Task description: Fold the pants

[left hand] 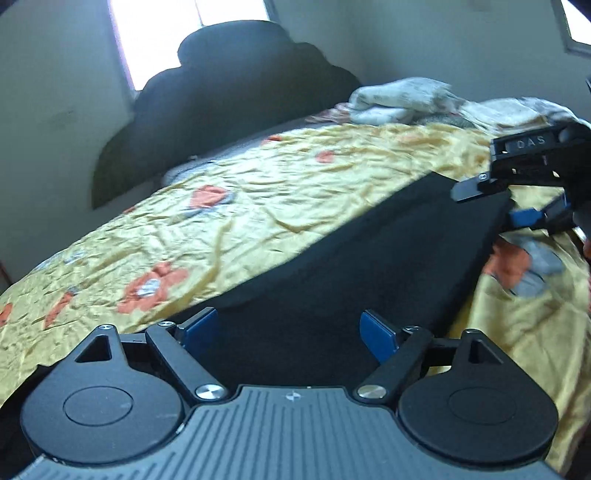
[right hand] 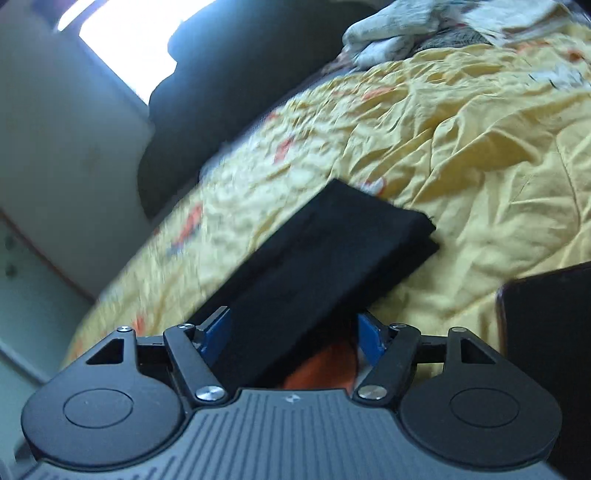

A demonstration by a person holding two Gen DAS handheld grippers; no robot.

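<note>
Black pants [left hand: 369, 258], folded into a flat long rectangle, are laid on a yellow bedspread [left hand: 221, 206] with orange flowers, which covers the bed. In the left wrist view the near end of the pants is seen directly ahead of the left gripper [left hand: 291, 332]; its blue pads [left hand: 201, 330] are spread wide on either side of the cloth, and no pinch on the fabric is seen, so the fingers are released. The far end of the pants is reached by the right gripper [left hand: 495, 205], seen at the right edge of that view with one finger above the corner of the cloth and one blue-tipped finger beside it, apart. In the right wrist view the pants [right hand: 325, 258] run diagonally away from the right gripper [right hand: 295, 334], with stacked layers visible at the far corner. The near end of the cloth is seen between the spread pads [right hand: 218, 334]; whether the left pad touches it cannot be told, the right pad is clear of it, so no grasp is made. An orange flower patch of the bedspread [right hand: 461, 155] shows just under that gap. A crumpled pale blanket [left hand: 399, 99] lies at the far side of the bed, near a dark headboard [left hand: 229, 96] below a bright window [left hand: 192, 33]. A dark flat object [right hand: 550, 362] is seen at the right edge of the right wrist view; what it is cannot be told.
</note>
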